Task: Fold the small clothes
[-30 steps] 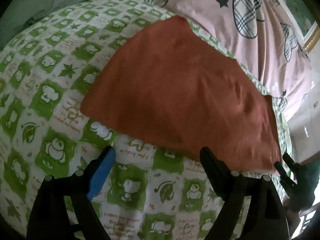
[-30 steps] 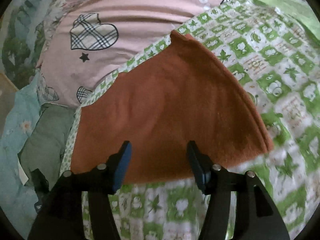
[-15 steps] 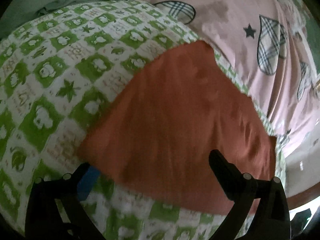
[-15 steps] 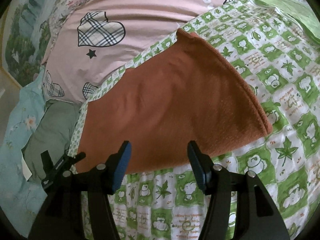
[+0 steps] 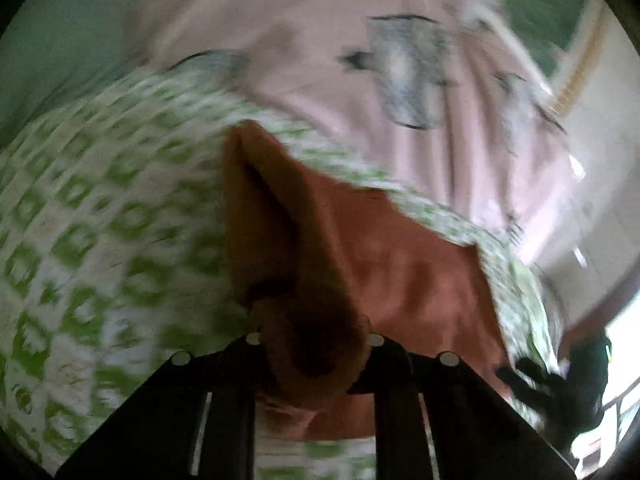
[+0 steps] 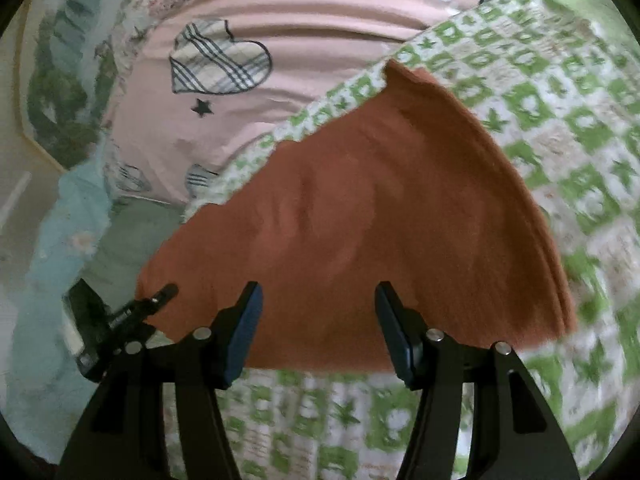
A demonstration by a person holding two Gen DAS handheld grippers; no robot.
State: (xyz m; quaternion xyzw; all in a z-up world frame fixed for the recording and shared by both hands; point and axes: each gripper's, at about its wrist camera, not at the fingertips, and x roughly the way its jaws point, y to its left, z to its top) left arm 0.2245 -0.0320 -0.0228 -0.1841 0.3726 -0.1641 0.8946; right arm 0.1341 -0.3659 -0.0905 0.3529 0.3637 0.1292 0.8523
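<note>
A rust-orange cloth [image 6: 360, 216] lies folded on a green-and-white patterned sheet [image 6: 560, 120]. In the left wrist view my left gripper [image 5: 316, 344] is shut on the cloth's near left edge [image 5: 304, 280] and lifts it into a raised fold; the view is blurred. My right gripper [image 6: 318, 332] is open, its blue-padded fingers [image 6: 244, 332] just above the cloth's near edge, holding nothing. The left gripper also shows at the cloth's left corner in the right wrist view [image 6: 132, 312], and the right gripper at the far right of the left wrist view [image 5: 560, 384].
A pink sheet with plaid hearts [image 6: 256, 40] lies beyond the patterned sheet. A grey-green cloth [image 6: 120, 240] and light blue floral fabric [image 6: 52, 240] lie at the left. A pale wall and bright window [image 5: 612, 352] show at the right.
My left gripper has closed on the cloth's edge and pulled it up into a fold. My right gripper has stayed open and come slightly closer to the cloth's near edge.
</note>
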